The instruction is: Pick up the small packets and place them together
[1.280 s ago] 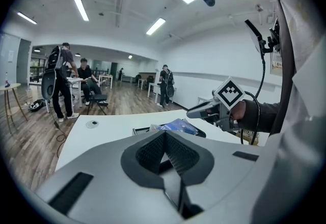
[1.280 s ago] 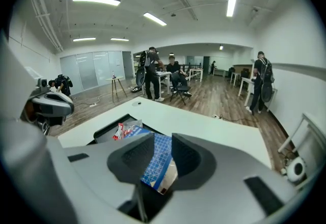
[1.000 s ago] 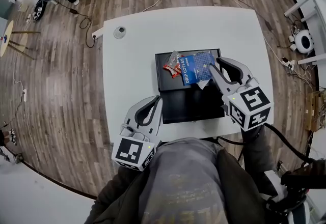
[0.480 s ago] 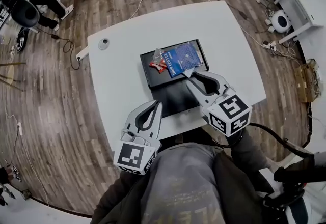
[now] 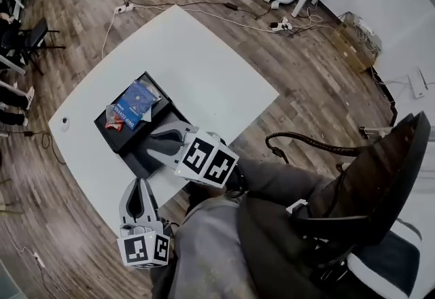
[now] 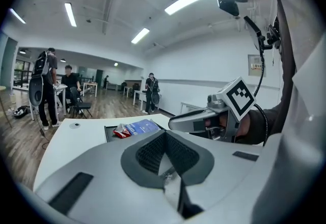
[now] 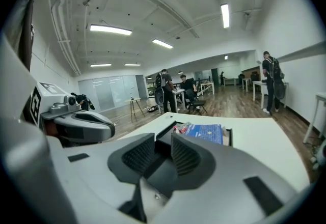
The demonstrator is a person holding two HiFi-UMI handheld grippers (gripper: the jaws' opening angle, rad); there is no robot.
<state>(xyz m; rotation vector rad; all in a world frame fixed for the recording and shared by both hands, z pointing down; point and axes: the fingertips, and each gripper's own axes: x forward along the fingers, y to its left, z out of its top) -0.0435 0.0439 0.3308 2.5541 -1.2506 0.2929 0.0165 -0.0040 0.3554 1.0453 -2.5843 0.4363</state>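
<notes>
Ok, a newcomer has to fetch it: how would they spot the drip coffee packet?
On the white table lies a black tray, with packets heaped at its end far from the person. The drip coffee packet lies in the middle of that heap: flat, blue with white print, and much larger than the small red packet beside it.

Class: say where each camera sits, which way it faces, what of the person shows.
Head view: on the person's head, steeply down on table and tray; left gripper, right gripper and shirt show.
Left gripper view: on the left gripper, along its shut jaws toward tray; right gripper shows.
Right gripper view: on the right gripper, along its parted jaws toward tray; left gripper shows.
Shared: all three see the blue packet.
</notes>
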